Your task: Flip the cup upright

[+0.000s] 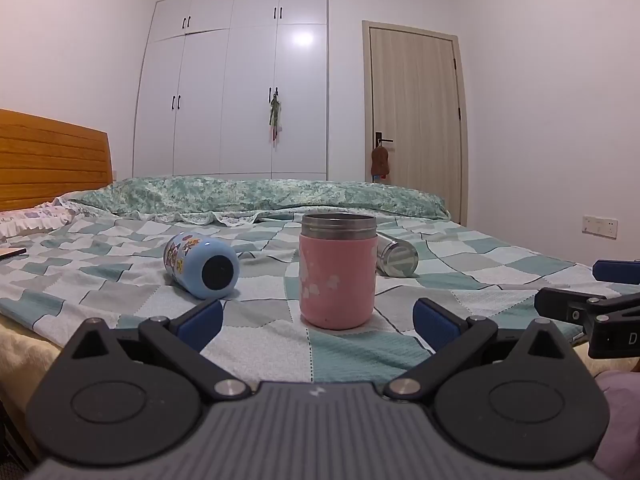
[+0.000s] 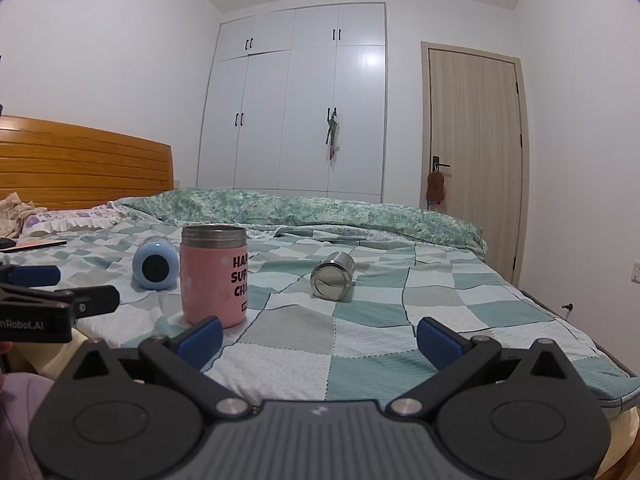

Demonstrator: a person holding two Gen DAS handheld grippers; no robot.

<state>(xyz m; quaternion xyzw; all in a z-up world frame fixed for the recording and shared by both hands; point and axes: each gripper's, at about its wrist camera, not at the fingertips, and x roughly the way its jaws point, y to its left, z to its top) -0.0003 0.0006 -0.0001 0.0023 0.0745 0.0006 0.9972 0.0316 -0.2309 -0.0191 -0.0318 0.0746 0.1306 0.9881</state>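
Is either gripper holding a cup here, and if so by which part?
Nothing is held. The left gripper and right gripper are both open and empty; the pink cup stands free on the bed.

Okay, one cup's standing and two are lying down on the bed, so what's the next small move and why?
Probably ease the right gripper forward toward the small steel cup lying on its side. Its jaws are open and empty, and that cup lies almost straight ahead of them on the checked bedspread. The pink steel-rimmed cup already stands upright, and the blue cartoon-printed cup lies nearer the left gripper.
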